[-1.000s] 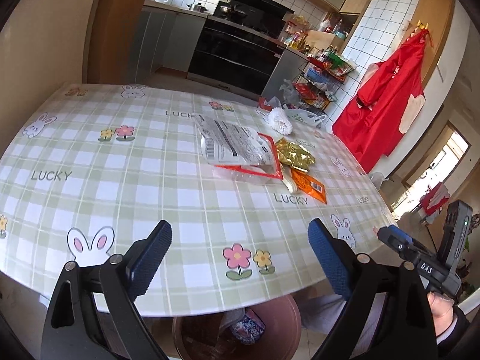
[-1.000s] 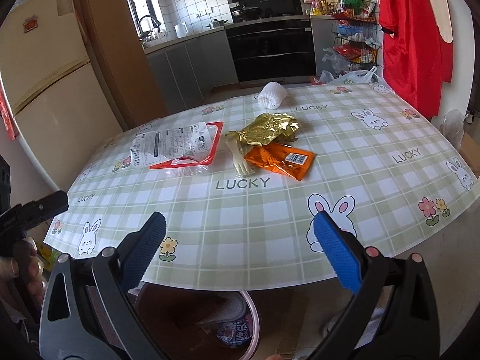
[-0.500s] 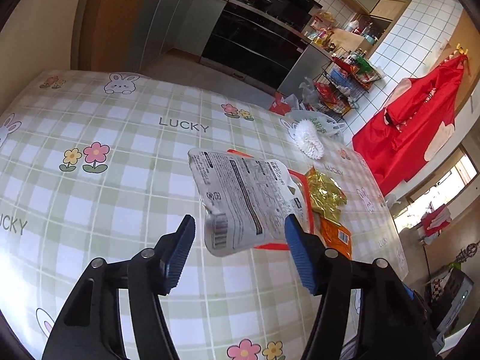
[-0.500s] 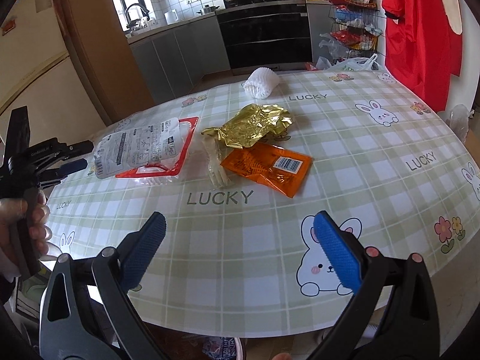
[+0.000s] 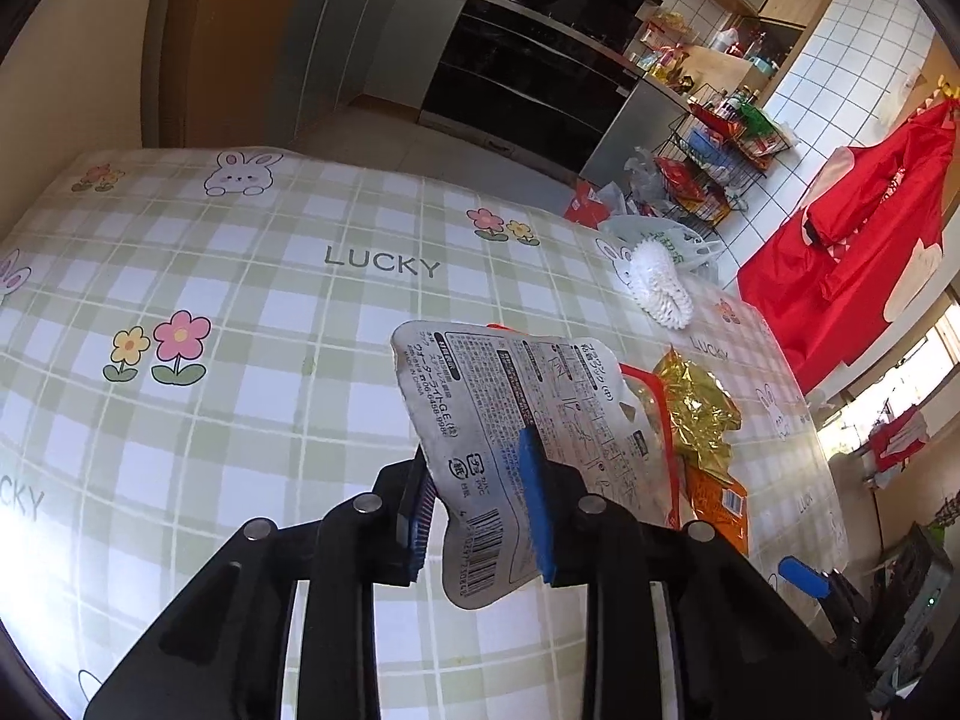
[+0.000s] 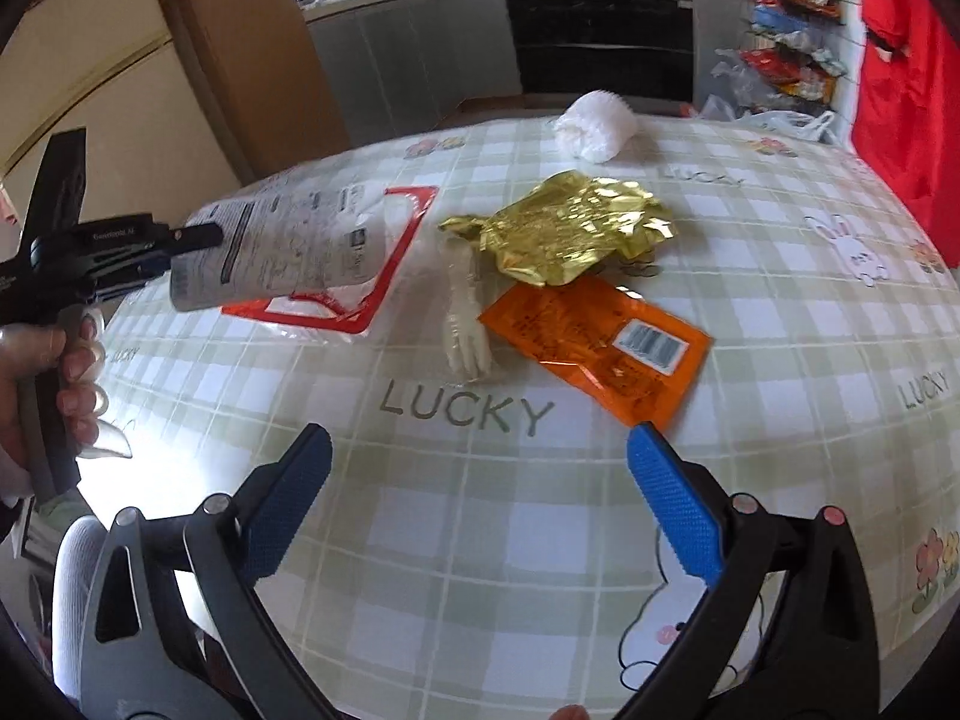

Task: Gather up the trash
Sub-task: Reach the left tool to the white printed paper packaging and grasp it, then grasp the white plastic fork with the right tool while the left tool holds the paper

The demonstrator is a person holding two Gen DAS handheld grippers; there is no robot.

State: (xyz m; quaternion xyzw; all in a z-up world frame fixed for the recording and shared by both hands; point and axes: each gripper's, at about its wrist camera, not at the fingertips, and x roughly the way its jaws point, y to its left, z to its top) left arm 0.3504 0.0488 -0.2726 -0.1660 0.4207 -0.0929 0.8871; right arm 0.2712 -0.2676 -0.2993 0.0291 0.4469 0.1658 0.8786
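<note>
My left gripper is shut on the near edge of a white printed plastic package with a red border, its free end lifted off the table; the same package shows in the right wrist view, held by the left gripper. My right gripper is open and empty above the table's near edge. In front of it lie an orange wrapper, a crumpled gold foil wrapper, a clear plastic glove and a white foam net.
The table has a green checked cloth with "LUCKY" print. A red apron hangs on the wall to the right. A wire rack of goods and kitchen cabinets stand beyond the table.
My left gripper moved forward over the table and shut on the white package, lifting its end. My right gripper moved in closer to the orange wrapper and stayed open.
</note>
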